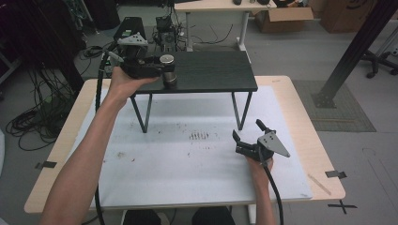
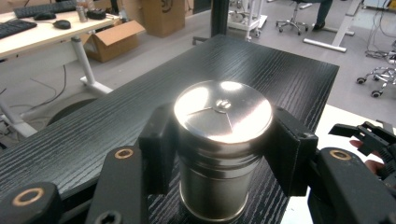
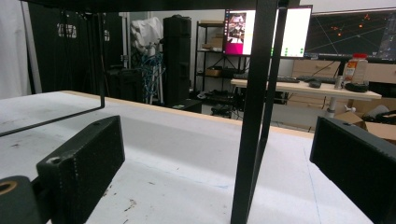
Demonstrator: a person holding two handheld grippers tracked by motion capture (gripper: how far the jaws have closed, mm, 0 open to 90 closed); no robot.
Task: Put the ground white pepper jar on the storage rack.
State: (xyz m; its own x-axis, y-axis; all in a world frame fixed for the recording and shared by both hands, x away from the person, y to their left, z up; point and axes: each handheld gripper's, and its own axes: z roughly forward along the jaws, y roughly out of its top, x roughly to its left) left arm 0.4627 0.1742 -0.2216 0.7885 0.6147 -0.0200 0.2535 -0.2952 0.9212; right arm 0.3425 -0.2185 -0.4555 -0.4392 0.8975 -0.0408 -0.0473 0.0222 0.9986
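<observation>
Left tool (image 2: 219, 154) covers metal canister's (image 2: 219, 140) sides

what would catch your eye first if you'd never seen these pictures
The shiny metal tin stands out: it sits upright on the left end of the small black shelf, with the left gripper clamped around it. Down on the white table, the right gripper rests with its jaws wide open, holding nothing.

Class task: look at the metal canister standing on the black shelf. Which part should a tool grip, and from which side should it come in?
Grip the round wall of the metal canister just under its lid, coming in level from the side. It stands upright near the edge of the black shelf, so its curved sides are free. The left tool already clamps it this way, one jaw on each side.
</observation>
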